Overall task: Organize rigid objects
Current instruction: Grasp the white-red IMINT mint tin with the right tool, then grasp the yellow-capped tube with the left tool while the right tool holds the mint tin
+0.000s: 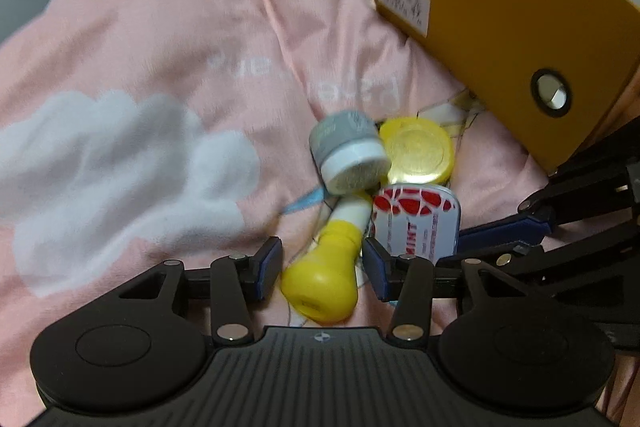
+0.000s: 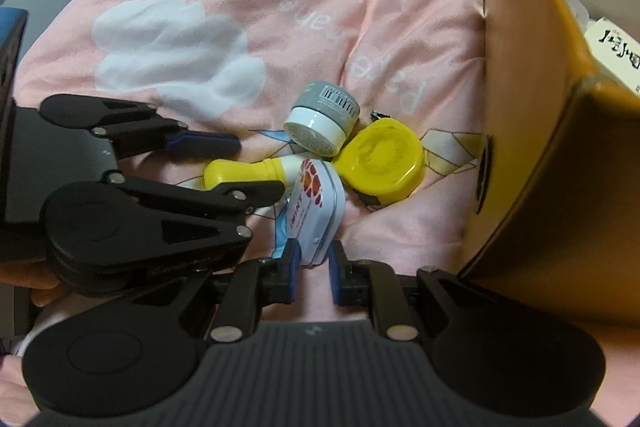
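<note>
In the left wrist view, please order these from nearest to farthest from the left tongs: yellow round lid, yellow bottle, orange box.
1. yellow bottle: between the left tongs.
2. yellow round lid: farther up, right of the grey jar.
3. orange box: far, upper right.

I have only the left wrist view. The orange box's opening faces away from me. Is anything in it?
Observer: Yes. The right wrist view looks into the box: a white packet with black lettering lies inside.
Operator: How do the right gripper jaws stand? I see it only from the side.
Observer: Nearly closed, with the near corner of the tin between the pad tips; I cannot tell whether they pinch it.
Operator: The grey jar is blurred here. Any marking?
Observer: A barcode label on its grey side.
</note>
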{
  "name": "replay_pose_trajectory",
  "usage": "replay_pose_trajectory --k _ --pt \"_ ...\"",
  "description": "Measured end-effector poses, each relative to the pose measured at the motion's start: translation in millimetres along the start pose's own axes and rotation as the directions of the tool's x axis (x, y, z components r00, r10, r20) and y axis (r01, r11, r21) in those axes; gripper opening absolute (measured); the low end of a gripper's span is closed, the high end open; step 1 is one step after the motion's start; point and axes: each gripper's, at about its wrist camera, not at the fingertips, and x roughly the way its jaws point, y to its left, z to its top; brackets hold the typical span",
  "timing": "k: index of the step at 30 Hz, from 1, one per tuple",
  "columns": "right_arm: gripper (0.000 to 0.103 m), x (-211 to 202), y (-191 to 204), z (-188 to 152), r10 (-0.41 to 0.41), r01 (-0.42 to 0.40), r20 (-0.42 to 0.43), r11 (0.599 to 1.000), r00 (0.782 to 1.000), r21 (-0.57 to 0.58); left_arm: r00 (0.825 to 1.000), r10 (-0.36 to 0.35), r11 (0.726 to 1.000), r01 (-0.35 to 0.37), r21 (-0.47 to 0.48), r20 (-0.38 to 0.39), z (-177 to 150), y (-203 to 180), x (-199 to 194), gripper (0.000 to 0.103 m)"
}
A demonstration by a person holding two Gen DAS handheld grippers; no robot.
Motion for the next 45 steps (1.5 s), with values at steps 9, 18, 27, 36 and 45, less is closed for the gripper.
replay_pose_trajectory --k 9,18,27,36,45 --pt "0.023 2 -3 -2 0.056 -0.057 0.015 0.998 0.998 0.038 0.999 0.008 0.998 -0.01 -0.055 -0.037 -6 4 -15 0.042" --pt "0.023 14 9 0 -0.03 0.03 0.008 1.0 1.0 0.005 1.0 -0.01 0.99 0.006 -0.138 -0.029 -14 16 -19 0.042" --pt "0.041 10 5 5 0.022 -0.023 0.038 0.999 0.999 0.042 0.999 -0.032 0.98 0.036 -0.194 0.025 -24 30 -31 0.042" --pt "0.037 15 8 13 -0.01 0.007 0.048 0.997 0.999 0.072 0.996 -0.074 0.967 0.086 -0.238 0.058 -32 41 -31 0.043" --pt "0.015 7 11 15 0.089 -0.098 0.098 0.991 0.991 0.089 0.999 0.005 0.986 0.001 -0.166 0.034 -29 30 -27 0.045"
